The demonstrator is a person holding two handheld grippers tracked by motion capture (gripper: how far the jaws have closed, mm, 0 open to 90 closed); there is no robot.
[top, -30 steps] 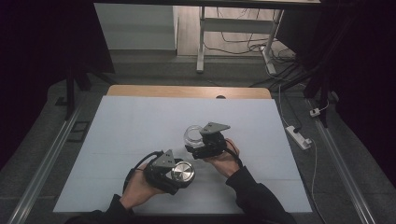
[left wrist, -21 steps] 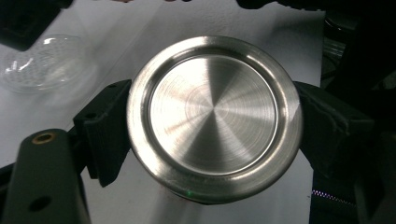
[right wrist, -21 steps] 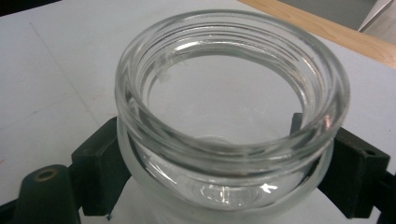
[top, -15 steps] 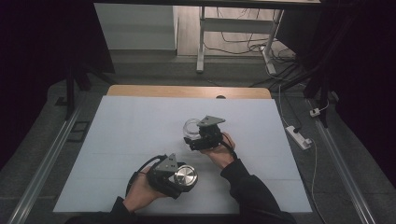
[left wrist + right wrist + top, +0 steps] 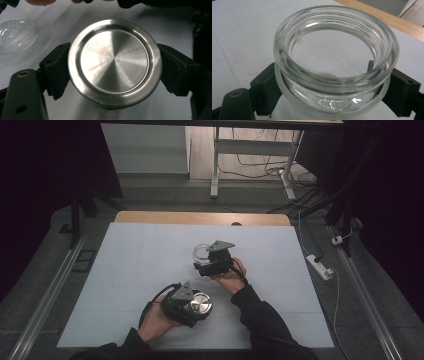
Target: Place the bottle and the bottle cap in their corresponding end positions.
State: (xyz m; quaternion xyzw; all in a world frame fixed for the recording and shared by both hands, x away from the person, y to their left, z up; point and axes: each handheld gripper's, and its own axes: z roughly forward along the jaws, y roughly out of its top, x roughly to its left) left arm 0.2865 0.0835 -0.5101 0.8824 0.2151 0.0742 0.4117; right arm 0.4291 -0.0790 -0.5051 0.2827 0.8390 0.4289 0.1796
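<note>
A round steel lid [image 5: 114,62] sits clamped between the two black jaws of my left gripper [image 5: 115,66], its flat brushed face toward the camera. From above, the lid [image 5: 201,303] shows near the table's front, with the left gripper [image 5: 195,307] held in a hand. My right gripper [image 5: 332,90] is shut on a clear glass jar [image 5: 335,60] with a threaded open mouth. In the high view the jar [image 5: 201,253] stands at mid-table, held by the right gripper [image 5: 204,260]. The jar [image 5: 15,35] also appears at the upper left of the left gripper view.
A white sheet [image 5: 140,255] covers the table, whose wooden far edge [image 5: 200,218] is bare. A power strip [image 5: 319,266] lies on the floor to the right. A metal stand [image 5: 215,165] and cables are beyond the table.
The right gripper has carried the jar away from the lid, up the picture and slightly right, toward mid-table. The left gripper with the lid has stayed in place.
</note>
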